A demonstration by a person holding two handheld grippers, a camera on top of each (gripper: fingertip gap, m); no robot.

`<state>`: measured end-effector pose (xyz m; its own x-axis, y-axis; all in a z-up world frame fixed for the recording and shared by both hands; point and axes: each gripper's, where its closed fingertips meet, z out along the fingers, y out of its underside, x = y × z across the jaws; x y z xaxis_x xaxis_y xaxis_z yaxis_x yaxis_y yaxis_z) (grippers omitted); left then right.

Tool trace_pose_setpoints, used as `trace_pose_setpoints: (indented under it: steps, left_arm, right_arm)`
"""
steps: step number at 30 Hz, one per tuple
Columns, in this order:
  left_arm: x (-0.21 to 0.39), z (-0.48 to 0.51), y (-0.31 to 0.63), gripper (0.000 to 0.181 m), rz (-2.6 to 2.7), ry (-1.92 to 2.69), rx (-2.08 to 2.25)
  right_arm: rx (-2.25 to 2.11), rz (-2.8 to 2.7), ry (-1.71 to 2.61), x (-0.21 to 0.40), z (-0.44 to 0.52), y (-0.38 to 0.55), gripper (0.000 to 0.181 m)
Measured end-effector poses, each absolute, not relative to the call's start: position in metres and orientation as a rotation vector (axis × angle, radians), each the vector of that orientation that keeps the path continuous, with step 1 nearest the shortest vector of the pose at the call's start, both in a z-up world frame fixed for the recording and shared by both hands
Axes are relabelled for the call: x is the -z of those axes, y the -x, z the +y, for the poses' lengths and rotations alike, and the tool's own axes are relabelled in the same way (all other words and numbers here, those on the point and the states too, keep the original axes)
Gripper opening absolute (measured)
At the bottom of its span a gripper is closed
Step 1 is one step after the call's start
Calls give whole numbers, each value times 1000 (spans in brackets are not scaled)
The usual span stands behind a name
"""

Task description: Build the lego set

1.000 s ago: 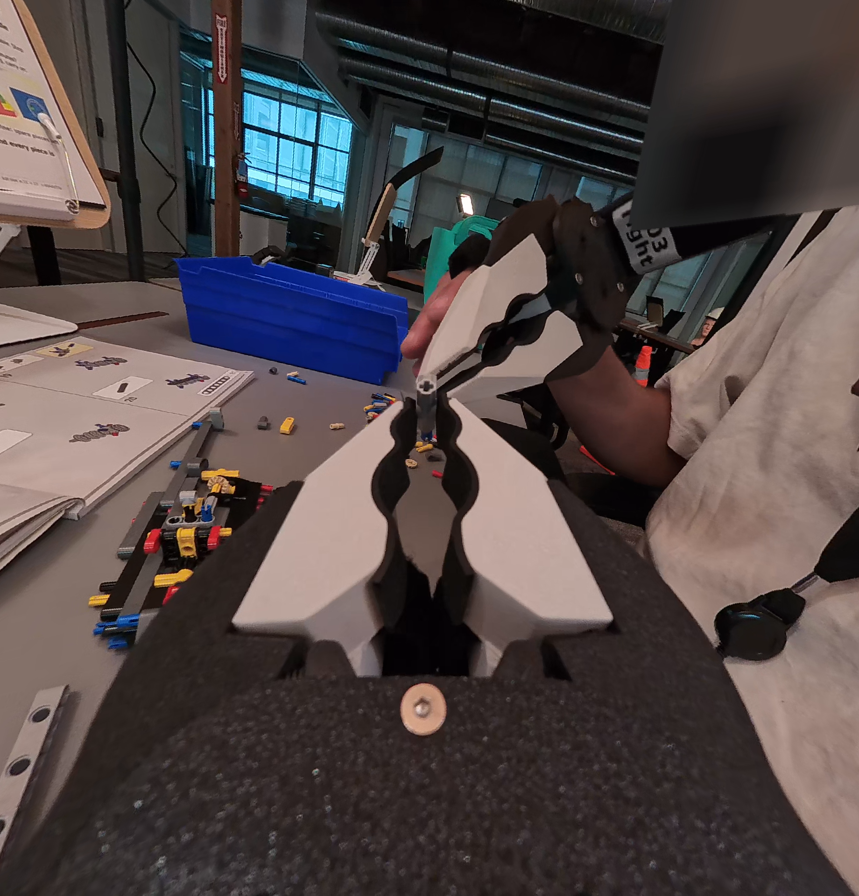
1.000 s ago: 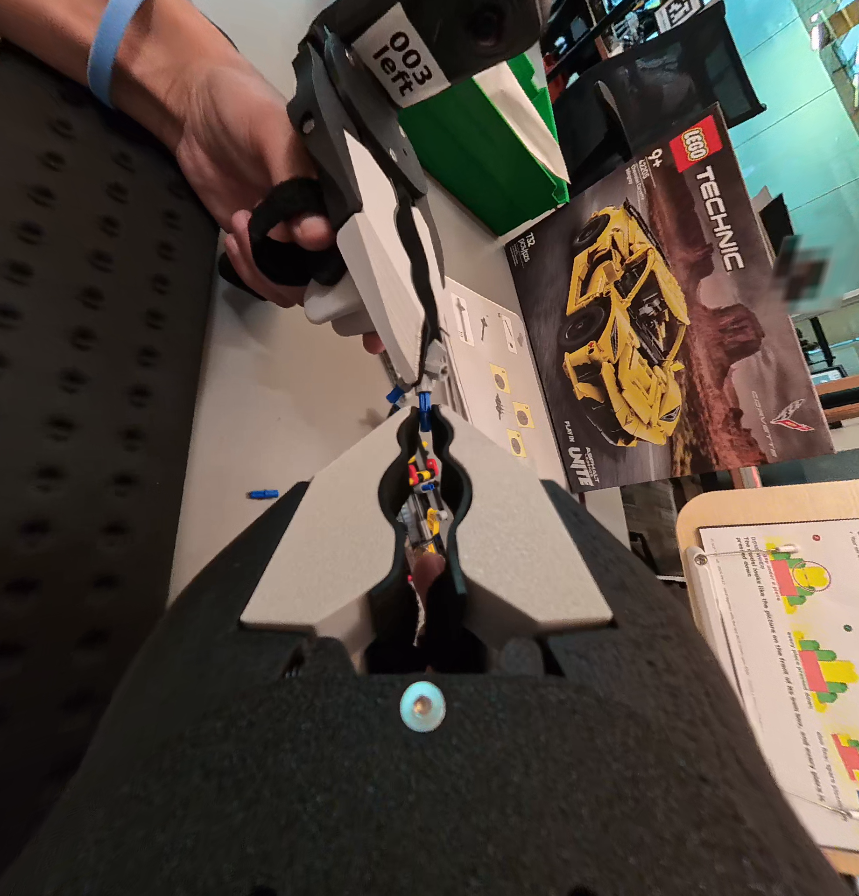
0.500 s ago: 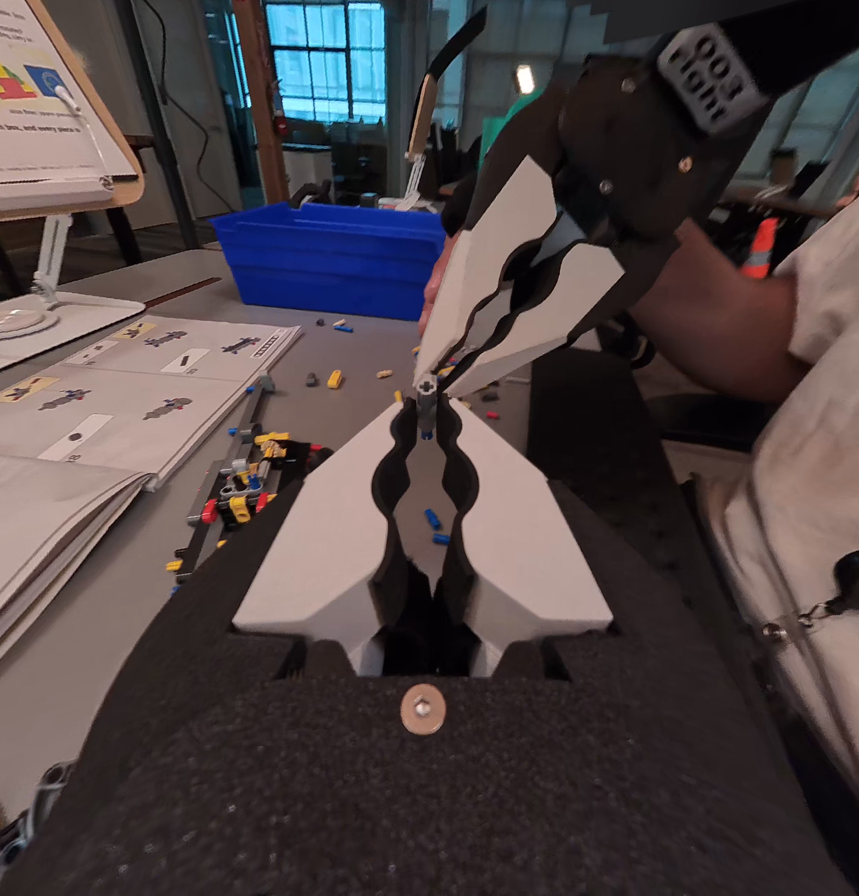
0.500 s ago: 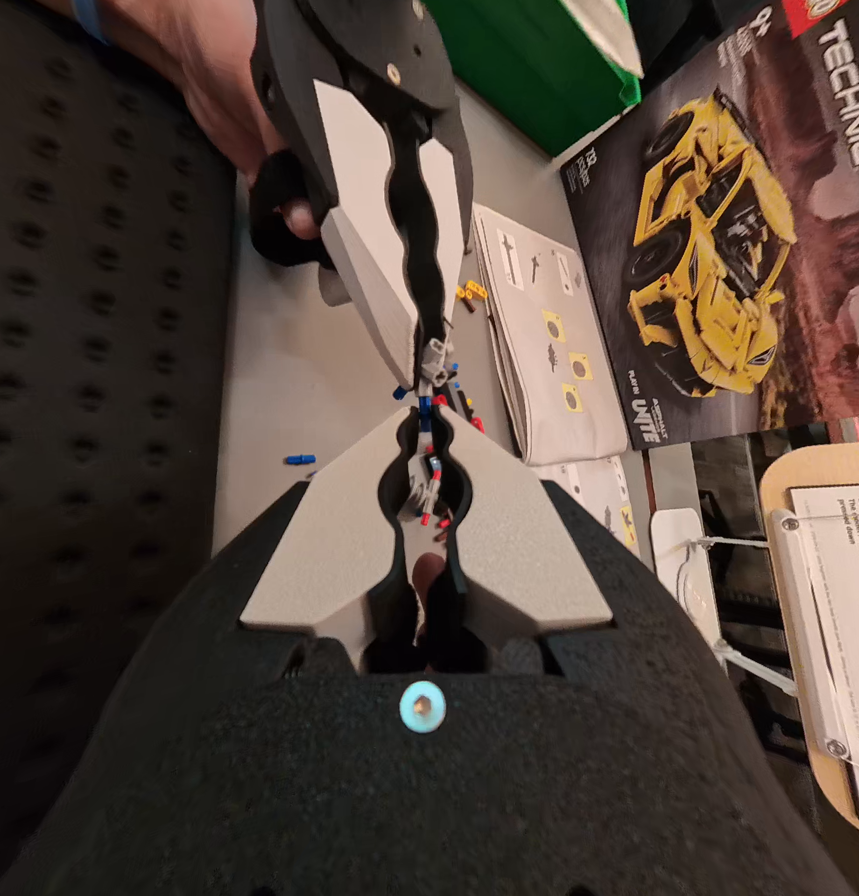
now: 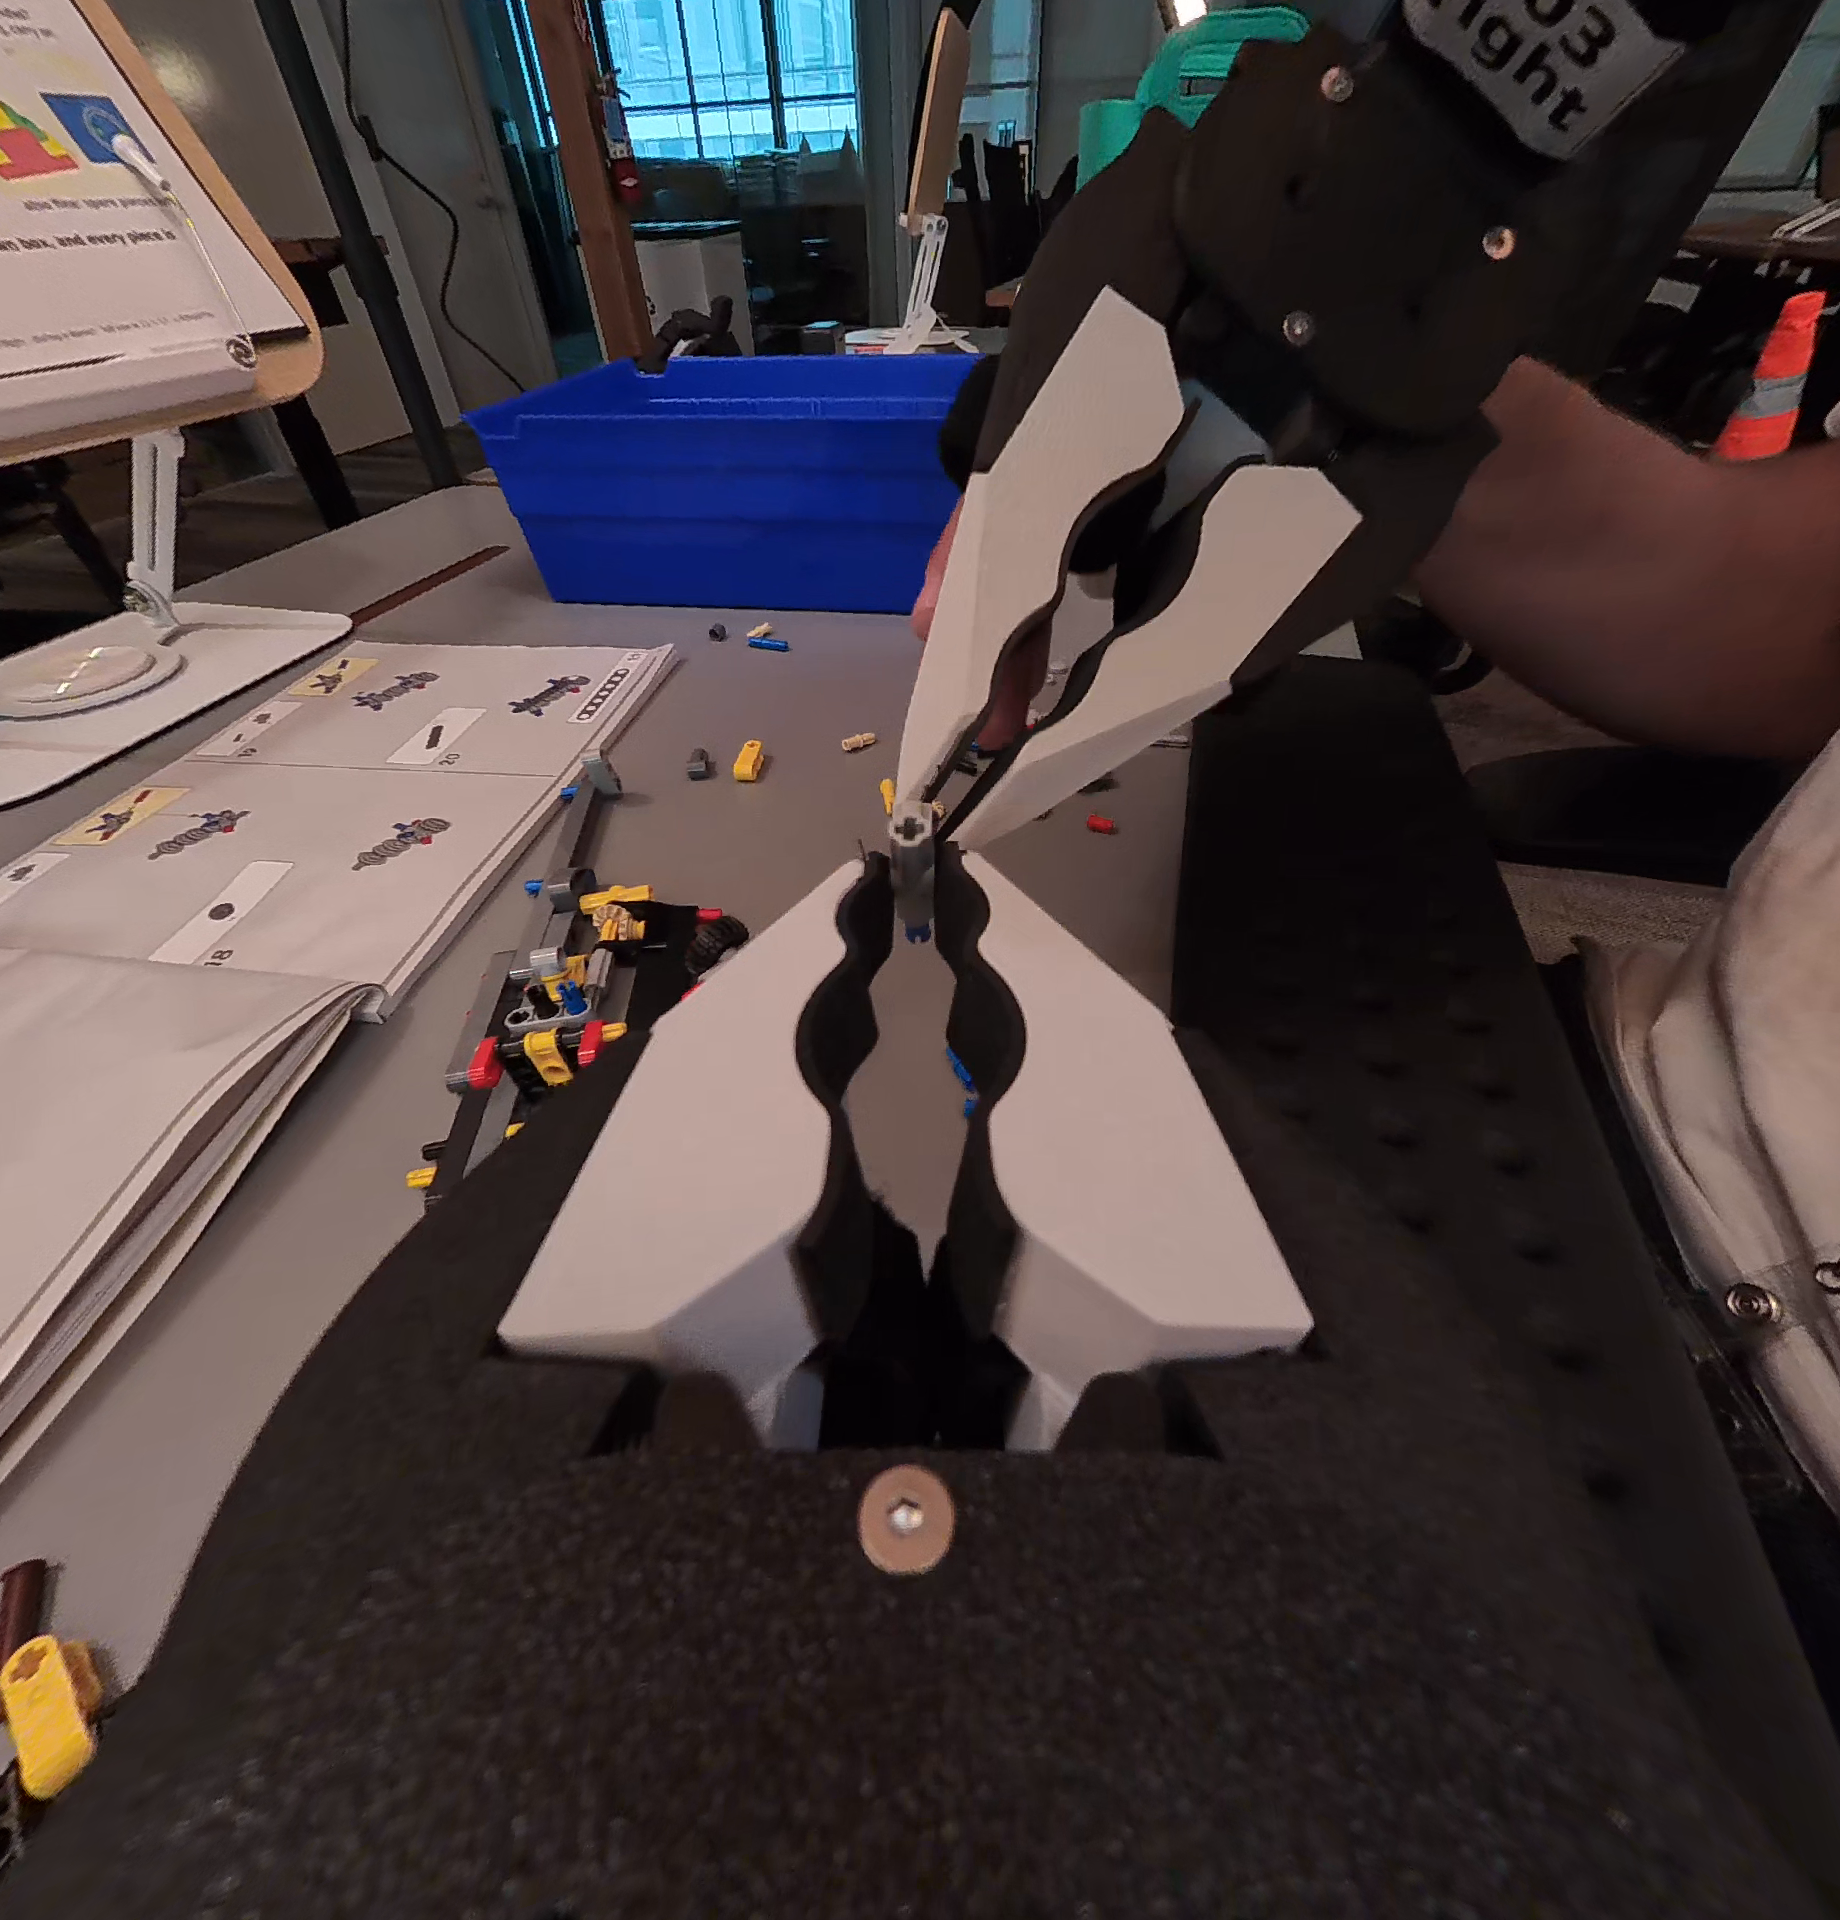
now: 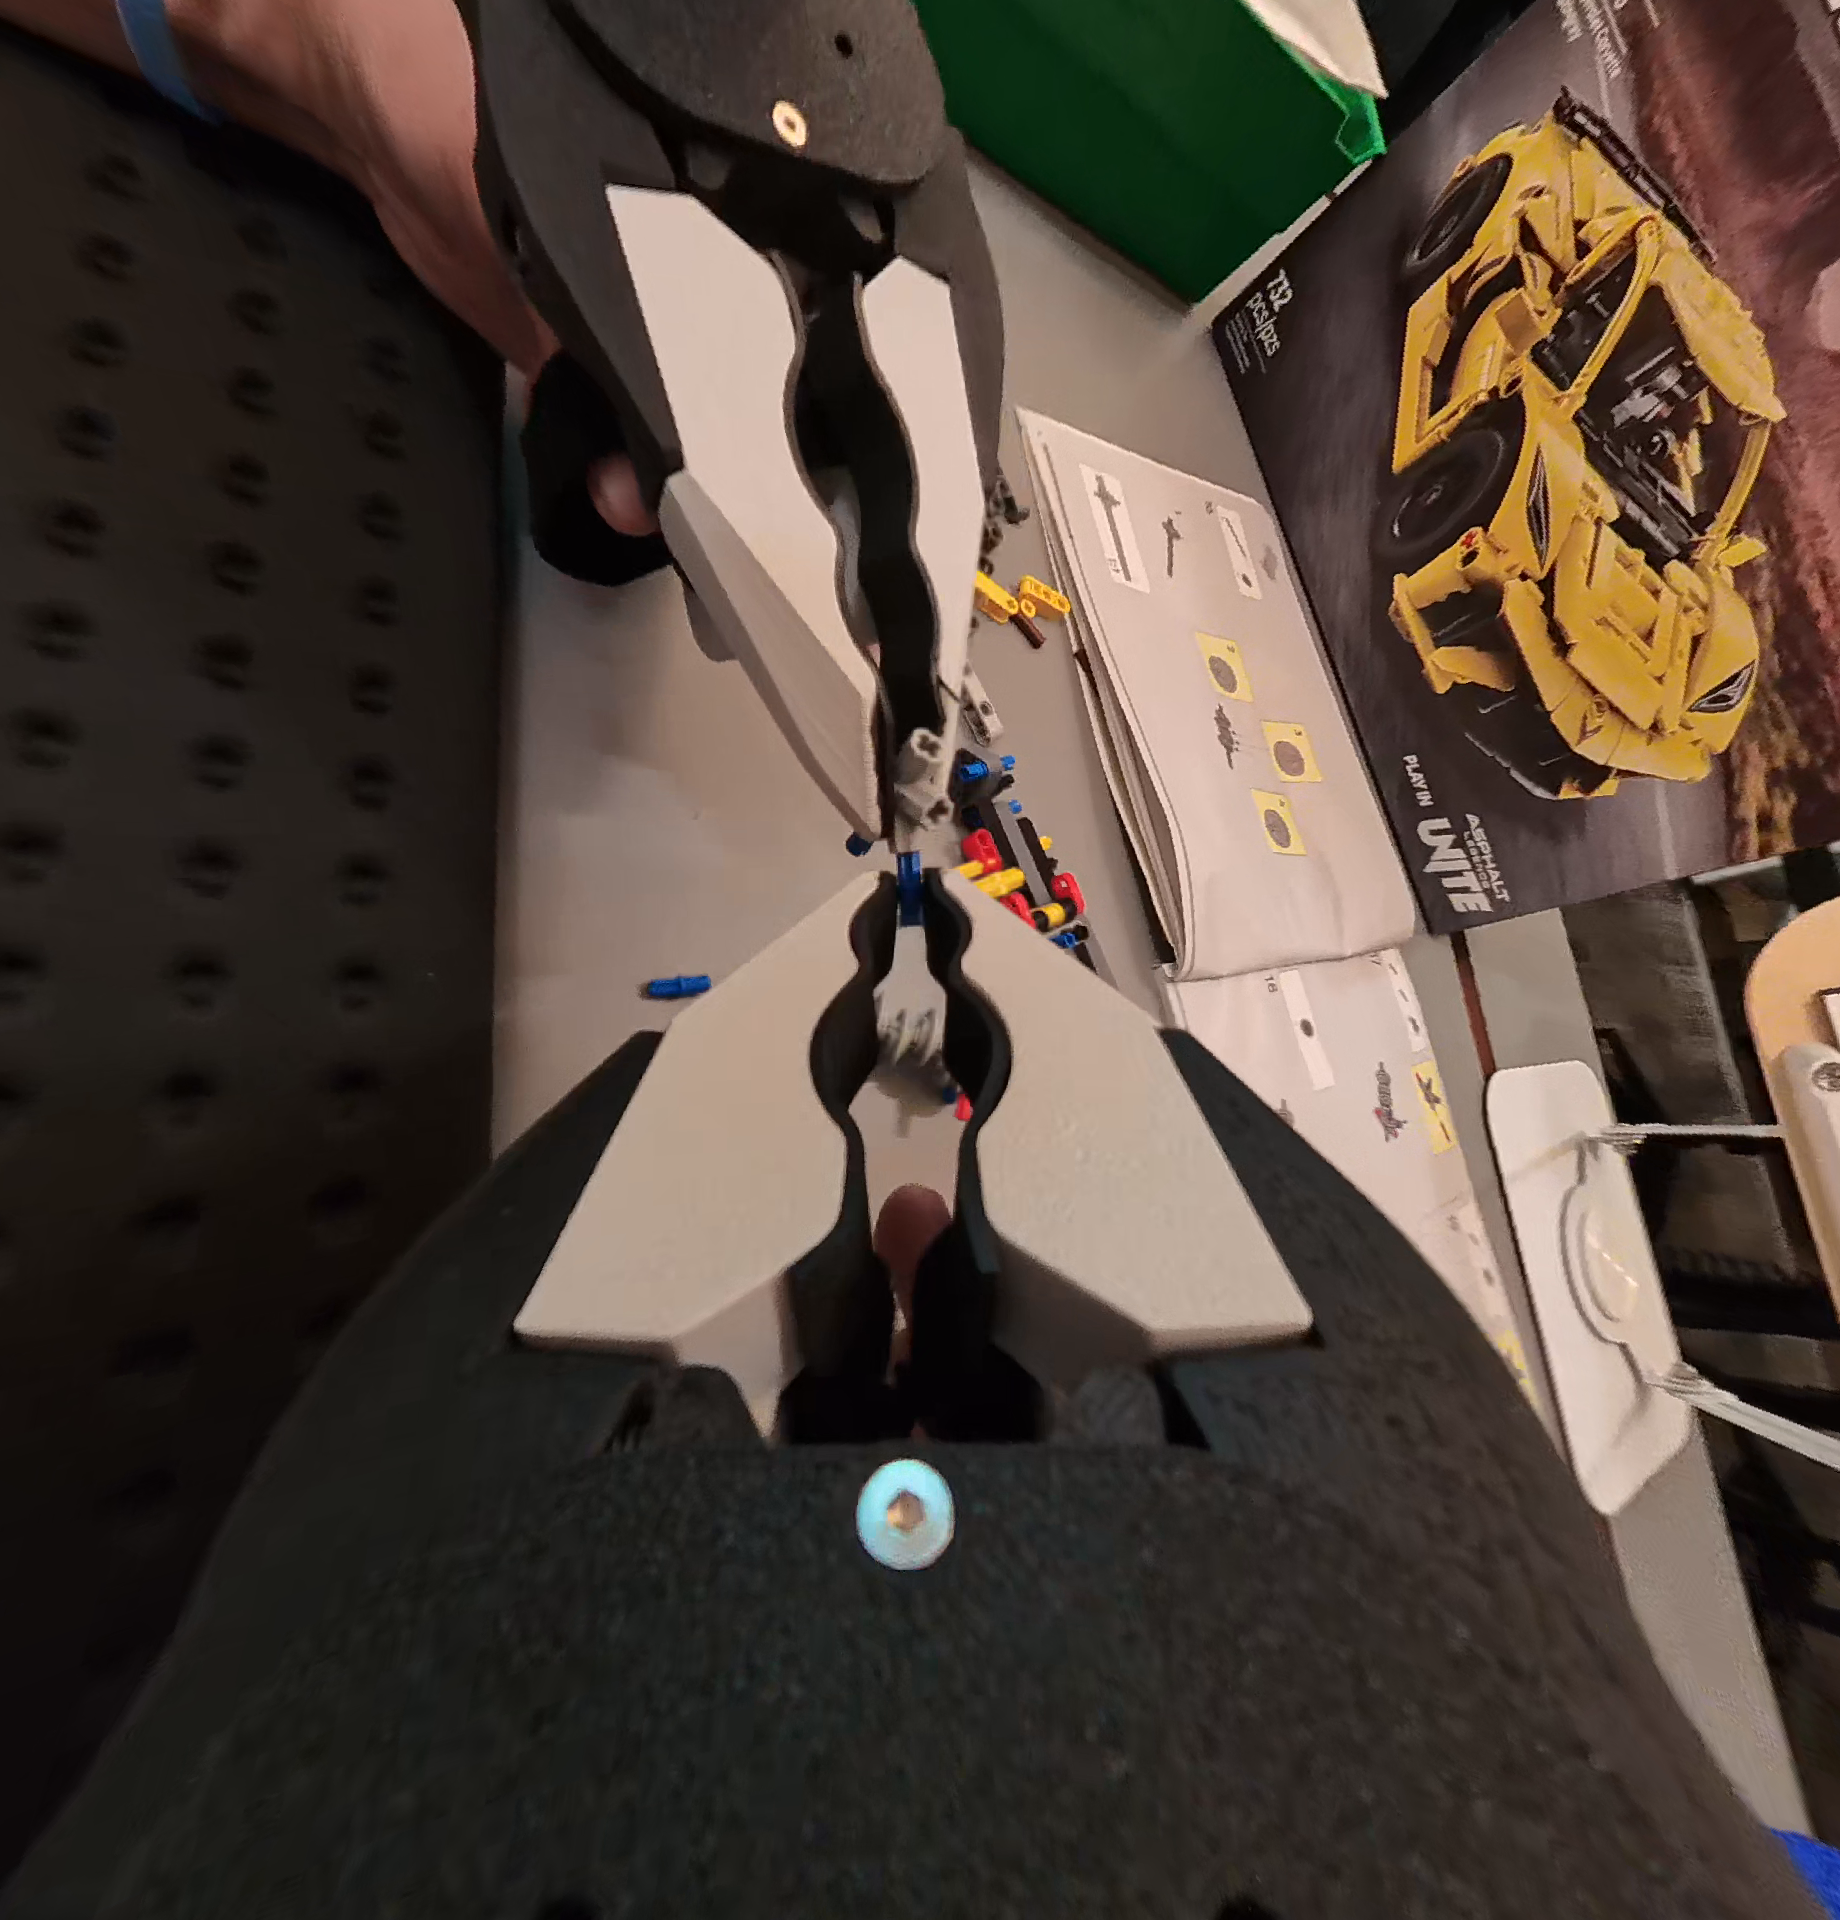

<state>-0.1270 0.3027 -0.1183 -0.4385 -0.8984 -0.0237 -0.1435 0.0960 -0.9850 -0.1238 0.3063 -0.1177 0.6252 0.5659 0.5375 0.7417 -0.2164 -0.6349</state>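
Hand-held gripper (image 5: 911,868): black foam body, pale wavy-edged fingers (image 5: 708,1122), brass screw.

Workshop: blue parts bin (image 5: 729,488), desks

Bright grid windows (image 5: 724,78) beyond grey table (image 5: 802,707)

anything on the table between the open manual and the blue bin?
Left wrist view: loose small pieces lie on the bare table between the manual and the blue bin.
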Motion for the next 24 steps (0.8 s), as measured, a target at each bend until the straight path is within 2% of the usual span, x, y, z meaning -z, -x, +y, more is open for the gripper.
trace_pose_setpoints:
  steps: [13,24]
  left_arm:
    - [125,295,128,7,1757,1027,1406]
    - [114,290,134,7,1733,1012,1535]
  right_arm:
    - [233,-1070,1898,123,300,125,3]
    - [33,-1001,1833,113,295,132,3]
